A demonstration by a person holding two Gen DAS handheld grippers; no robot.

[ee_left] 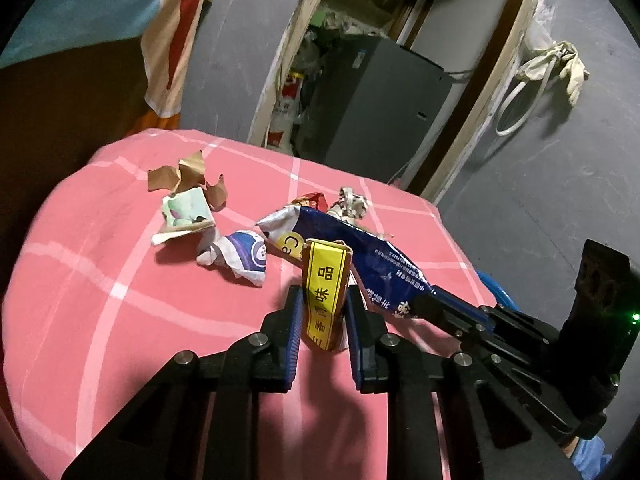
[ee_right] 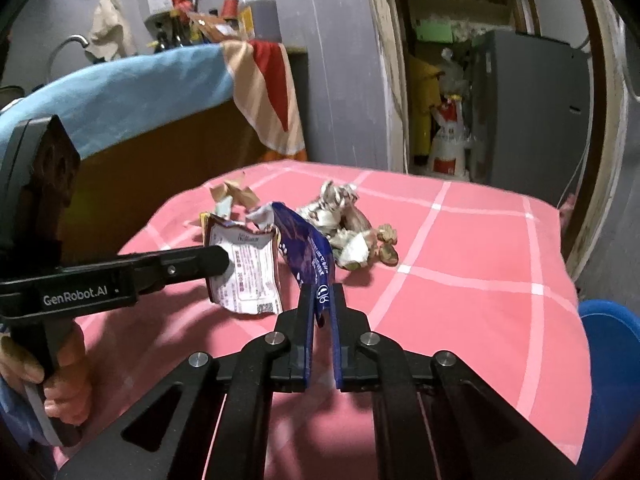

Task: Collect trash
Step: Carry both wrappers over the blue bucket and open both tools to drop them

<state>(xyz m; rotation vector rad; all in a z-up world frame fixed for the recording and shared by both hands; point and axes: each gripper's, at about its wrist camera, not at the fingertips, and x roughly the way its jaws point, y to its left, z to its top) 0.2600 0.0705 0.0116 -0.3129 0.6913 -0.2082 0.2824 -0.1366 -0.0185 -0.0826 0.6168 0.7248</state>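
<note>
Pink checked tabletop (ee_left: 100, 280) carries scattered trash. Largest, the blue snack bag (ee_left: 372, 252) is lifted off it, its end pinched in the right claw (ee_right: 322, 300). Left claw (ee_left: 324, 300) clamps the smaller brown-and-yellow wrapper (ee_left: 324, 292) upright. Crumpled brown paper (ee_left: 184, 178) lies near the far edge.

You have a pink checked cloth (ee_left: 100, 280) spread over the table, with white grid lines crossing it. Behind it on your left a blue towel (ee_right: 132, 92) hangs over a brown board, beside an orange, cream and red striped cloth (ee_right: 268, 84). Through the doorway stands a dark grey cabinet (ee_left: 376, 108) with a red and white sack (ee_right: 448, 148) next to it. Pale gloves (ee_left: 560, 68) hang on the grey wall
</note>
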